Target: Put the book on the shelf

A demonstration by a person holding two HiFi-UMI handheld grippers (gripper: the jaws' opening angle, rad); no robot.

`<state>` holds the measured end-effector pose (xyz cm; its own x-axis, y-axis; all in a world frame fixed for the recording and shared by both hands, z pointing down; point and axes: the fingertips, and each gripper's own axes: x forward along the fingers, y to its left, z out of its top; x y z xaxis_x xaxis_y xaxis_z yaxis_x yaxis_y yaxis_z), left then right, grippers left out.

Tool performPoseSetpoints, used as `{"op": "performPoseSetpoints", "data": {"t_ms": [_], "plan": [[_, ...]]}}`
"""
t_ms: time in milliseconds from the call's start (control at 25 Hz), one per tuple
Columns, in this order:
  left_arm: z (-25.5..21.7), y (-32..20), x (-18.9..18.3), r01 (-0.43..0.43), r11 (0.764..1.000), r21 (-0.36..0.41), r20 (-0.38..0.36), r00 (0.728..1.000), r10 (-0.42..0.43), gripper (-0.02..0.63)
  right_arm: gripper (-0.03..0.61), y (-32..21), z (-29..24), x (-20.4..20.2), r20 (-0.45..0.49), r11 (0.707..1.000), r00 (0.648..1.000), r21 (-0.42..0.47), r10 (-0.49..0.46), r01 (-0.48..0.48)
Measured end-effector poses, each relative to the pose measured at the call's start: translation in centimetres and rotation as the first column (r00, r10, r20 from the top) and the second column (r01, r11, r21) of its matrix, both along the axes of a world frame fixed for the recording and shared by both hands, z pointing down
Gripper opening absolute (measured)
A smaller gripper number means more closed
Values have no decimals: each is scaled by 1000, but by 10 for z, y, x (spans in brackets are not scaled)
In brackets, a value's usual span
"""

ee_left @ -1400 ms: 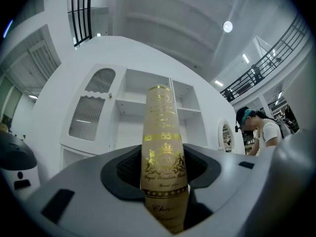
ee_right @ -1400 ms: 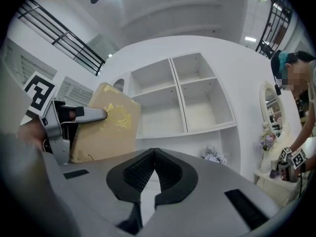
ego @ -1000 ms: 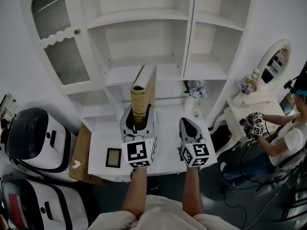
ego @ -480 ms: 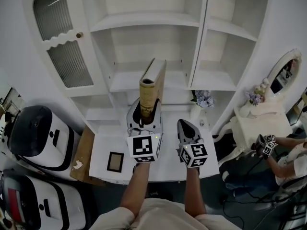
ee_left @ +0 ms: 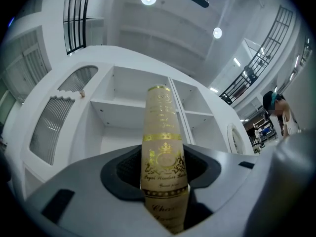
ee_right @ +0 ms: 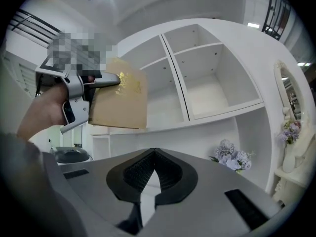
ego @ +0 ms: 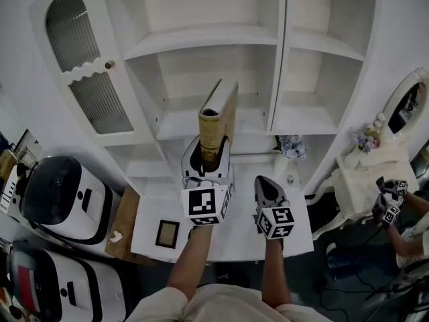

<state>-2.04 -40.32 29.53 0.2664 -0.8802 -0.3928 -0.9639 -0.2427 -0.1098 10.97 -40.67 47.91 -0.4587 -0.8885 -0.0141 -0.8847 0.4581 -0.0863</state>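
Left fingers (ee_left: 121, 174) clamped on upright book (ee_left: 162, 142); right fingers (ee_right: 136, 177) together, empty, near shelf (ego: 201, 37).

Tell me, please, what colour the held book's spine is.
The book is tan with gold ornament; left gripper view shows it best.

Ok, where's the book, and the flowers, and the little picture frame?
book (ego: 211, 136), head view, on its tan spine.
flowers (ego: 292, 146), head view, on the middle of the bunch.
picture frame (ego: 167, 233), head view, on its middle panel.
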Motion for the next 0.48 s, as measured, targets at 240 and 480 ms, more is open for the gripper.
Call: {"op": "performPoseSetpoints", "data": {"t_ms": [240, 480], "plan": [[-9, -17, 2, 3, 1000, 12, 16, 1000, -3, 219, 26, -6, -1, -2, -9, 1000, 1000, -1, -9, 9], [-28, -40, 10, 1, 999, 42, 64, 998, -3, 219, 26, -12, -3, 3, -27, 1000, 1000, 0, -4, 4]]}}
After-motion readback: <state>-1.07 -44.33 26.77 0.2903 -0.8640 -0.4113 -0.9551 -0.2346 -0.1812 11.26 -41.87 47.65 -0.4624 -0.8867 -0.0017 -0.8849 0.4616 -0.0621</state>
